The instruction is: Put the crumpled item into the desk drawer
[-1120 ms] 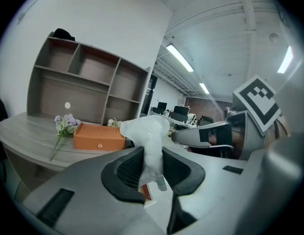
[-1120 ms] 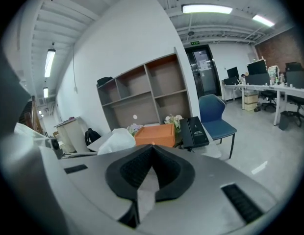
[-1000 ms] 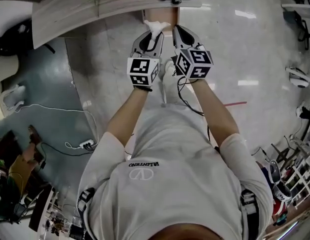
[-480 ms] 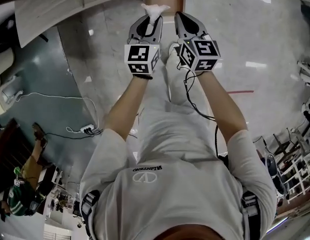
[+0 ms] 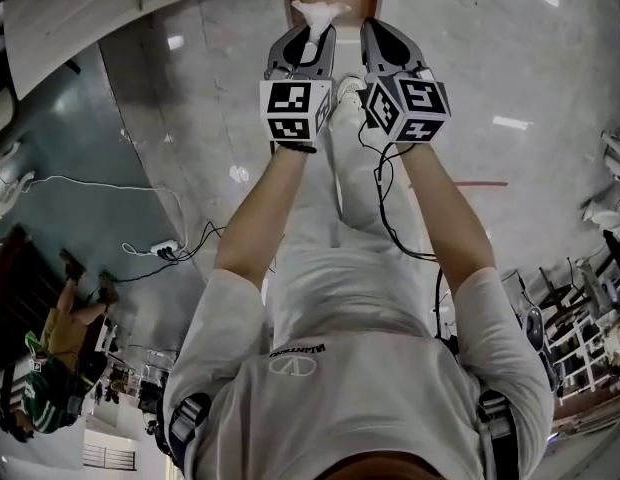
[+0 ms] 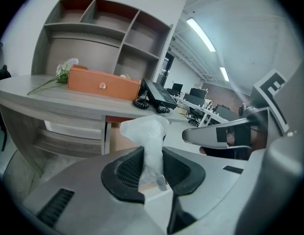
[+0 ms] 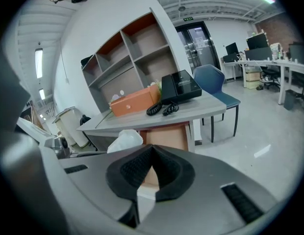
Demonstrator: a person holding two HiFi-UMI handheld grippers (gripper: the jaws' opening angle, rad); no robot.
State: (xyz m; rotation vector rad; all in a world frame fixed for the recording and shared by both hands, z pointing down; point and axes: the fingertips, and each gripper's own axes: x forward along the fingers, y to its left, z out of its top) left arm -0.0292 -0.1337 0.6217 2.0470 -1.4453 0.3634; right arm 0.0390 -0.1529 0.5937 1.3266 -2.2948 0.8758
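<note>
One crumpled white tissue, soft and puffy-topped, clamped upright between ribbed black pads of the left hand-held gripper.

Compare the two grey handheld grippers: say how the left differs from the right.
The left gripper clamps a white crumpled tissue wad; the right gripper holds nothing. Left jaws stand apart around the wad; right jaws meet at their tips. Both face the grey desk.

Head view steeply down — both gripper views share the desk.
</note>
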